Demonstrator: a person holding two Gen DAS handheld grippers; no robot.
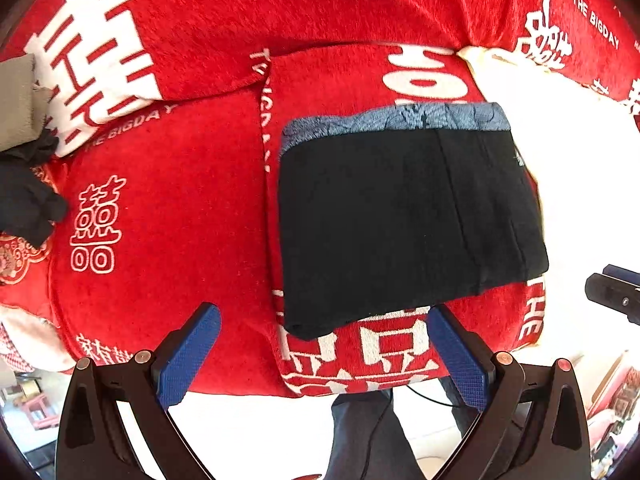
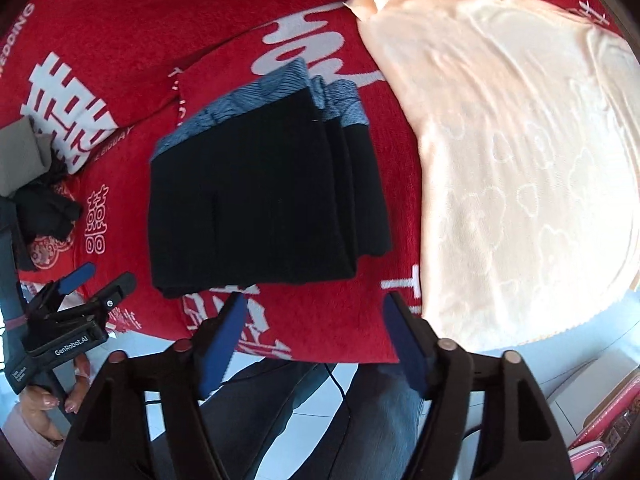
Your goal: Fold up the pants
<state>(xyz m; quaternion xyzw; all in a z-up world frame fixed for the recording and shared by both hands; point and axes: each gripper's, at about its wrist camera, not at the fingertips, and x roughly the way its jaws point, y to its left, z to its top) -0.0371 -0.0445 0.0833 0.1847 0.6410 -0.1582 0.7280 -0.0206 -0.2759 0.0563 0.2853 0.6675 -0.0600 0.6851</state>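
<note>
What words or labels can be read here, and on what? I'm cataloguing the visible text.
"THE BIGDAY": red blanket
"GenRobot.AI": left gripper body
"EDDING", cut off at the picture's edge: blanket
Large white Chinese characters: blanket, decorative
Small white label on the gripper handle: too small to read
Folded black pants: no text

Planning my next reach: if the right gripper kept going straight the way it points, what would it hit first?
Probably the red blanket just short of the folded pants; the right gripper is open and empty, though depth is uncertain.
</note>
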